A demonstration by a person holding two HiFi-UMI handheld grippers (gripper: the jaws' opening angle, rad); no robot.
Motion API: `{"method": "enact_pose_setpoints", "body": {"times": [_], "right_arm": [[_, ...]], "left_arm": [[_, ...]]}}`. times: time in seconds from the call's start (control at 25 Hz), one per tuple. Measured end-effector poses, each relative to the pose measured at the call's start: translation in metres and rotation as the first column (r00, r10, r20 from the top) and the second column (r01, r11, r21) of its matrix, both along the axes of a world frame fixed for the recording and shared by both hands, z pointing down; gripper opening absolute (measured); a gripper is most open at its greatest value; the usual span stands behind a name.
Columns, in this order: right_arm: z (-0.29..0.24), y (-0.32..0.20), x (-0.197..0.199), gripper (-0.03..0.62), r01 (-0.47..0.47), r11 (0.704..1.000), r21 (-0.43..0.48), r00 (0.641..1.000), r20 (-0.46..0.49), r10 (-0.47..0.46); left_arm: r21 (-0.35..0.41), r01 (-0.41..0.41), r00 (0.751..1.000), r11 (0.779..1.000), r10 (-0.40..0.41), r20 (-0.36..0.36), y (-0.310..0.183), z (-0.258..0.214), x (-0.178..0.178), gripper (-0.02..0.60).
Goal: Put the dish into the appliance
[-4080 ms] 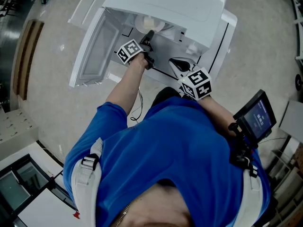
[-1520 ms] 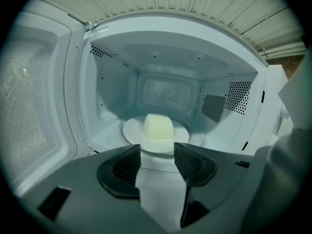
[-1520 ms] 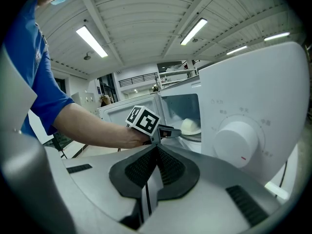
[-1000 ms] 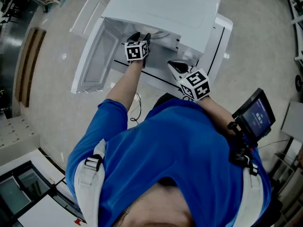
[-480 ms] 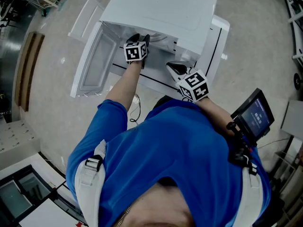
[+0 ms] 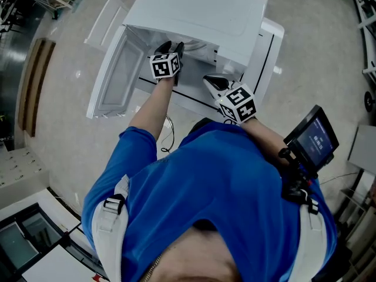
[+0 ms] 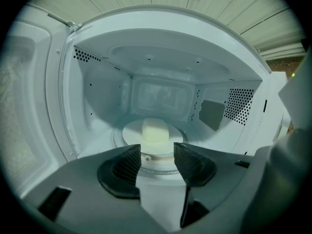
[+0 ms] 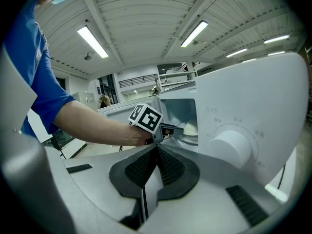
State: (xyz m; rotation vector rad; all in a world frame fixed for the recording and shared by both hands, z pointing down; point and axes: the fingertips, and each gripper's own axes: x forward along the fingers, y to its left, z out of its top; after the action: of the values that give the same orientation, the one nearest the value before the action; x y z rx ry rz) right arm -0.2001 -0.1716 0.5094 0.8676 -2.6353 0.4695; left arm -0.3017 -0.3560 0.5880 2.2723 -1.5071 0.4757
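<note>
The round white dish (image 7: 130, 133) sits in the middle of the cavity floor of the white microwave oven (image 6: 200, 13), carrying a pale yellow rounded block (image 7: 155, 129). Open space rings the dish on every side: it stands clear of the perforated side walls, the back wall and the front lip, and the cavity roof is well above the block. Under the dish the edge of a round tray (image 7: 157, 165) shows. The white oven door (image 6: 114, 69) is swung fully open to the left, so the mouth of the cavity is unobstructed.

The oven rests on a white surface with black lines (image 6: 262, 60), with pale floor (image 6: 64, 98) around it. In the right gripper view a ribbed ceiling with strip lights runs overhead, and a large white dial (image 8: 233, 147) sits on the oven's front panel.

The left gripper (image 7: 157, 152) is held at the cavity mouth, its jaws spread with nothing between them; the dish lies just beyond and between the two tips, not touched by either. The right gripper (image 8: 157, 149) is outside the oven, in front of the control panel, to the right of the opening, its jaws pressed together on nothing, well apart from the dish.
</note>
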Motion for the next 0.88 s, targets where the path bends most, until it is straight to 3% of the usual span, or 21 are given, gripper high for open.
{"method": "enact_pose_setpoints", "body": {"times": [0.28, 0.88], "right_arm": [[0.0, 0.004, -0.008, 0.002, 0.022, 1.0, 0.004, 1.0, 0.004, -0.022], [-0.007, 0.01, -0.002, 0.002, 0.042, 0.999, 0.002, 0.998, 0.05, -0.042]], "left_arm": [[0.026, -0.001, 0.999, 1.0, 0.002, -0.04, 0.023, -0.009, -0.006, 0.217], [0.079, 0.017, 0.992, 0.997, -0.007, -0.129, 0.088, -0.039, -0.005, 0.05]]}}
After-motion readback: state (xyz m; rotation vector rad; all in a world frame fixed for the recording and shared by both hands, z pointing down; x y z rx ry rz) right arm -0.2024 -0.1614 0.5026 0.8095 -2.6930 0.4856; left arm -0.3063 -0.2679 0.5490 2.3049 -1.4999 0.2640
